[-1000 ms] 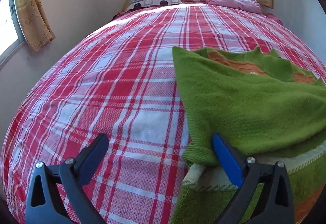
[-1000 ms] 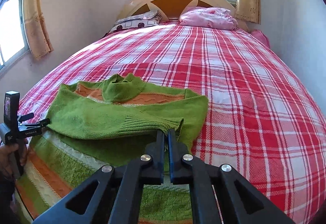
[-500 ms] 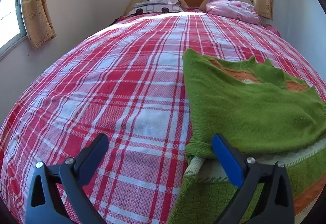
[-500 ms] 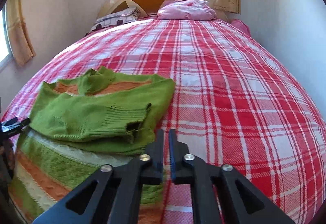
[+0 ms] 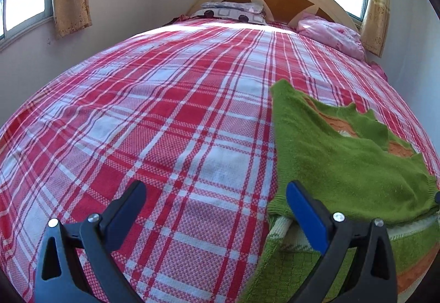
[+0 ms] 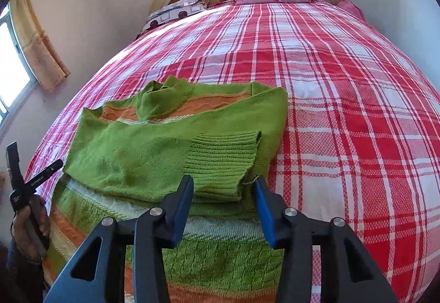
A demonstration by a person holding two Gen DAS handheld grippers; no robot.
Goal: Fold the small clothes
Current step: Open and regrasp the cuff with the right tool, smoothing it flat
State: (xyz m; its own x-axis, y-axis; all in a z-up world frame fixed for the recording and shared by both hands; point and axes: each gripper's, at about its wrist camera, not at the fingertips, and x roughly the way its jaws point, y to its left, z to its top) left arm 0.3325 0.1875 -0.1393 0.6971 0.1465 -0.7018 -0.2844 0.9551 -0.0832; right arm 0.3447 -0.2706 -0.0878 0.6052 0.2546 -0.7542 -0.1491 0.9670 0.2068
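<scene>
Two claws work one garment: a green knitted sweater with orange and cream bands (image 6: pixel 154 154), lying flat on the red-and-white plaid bedspread (image 6: pixel 343 115), toward the bed's near-left part in the right wrist view. Both sleeves are folded across the chest; the ribbed green cuff (image 6: pixel 225 162) of the top sleeve sits at approx. 12 o'clock from the right claw (image 6: pixel 223 194).

Right claw: jaws have just been opening and now stand apart, straddling the cuff edge; pads not pressing it, nothing held. Left claw (image 5: pixel 214 201): spread wide, nothing between the jaws; its right finger rests at the sweater's left edge, approx. 3 o'clock in the left wrist view, while the other finger sits over bare bedspread. A hand (image 6: pixel 30 223) carries that tool at 9 o'clock in the right wrist view.

Step in hand, est.: sleeve placement done, release. Recommended procedure:
- Back the right claw off w/o dragging the cuff; knit snags easily.
- Check sleeve lies flat, no bunching.
- Next, grip both hem corners evenly and bring the hem up to the collar in one pass.
</scene>
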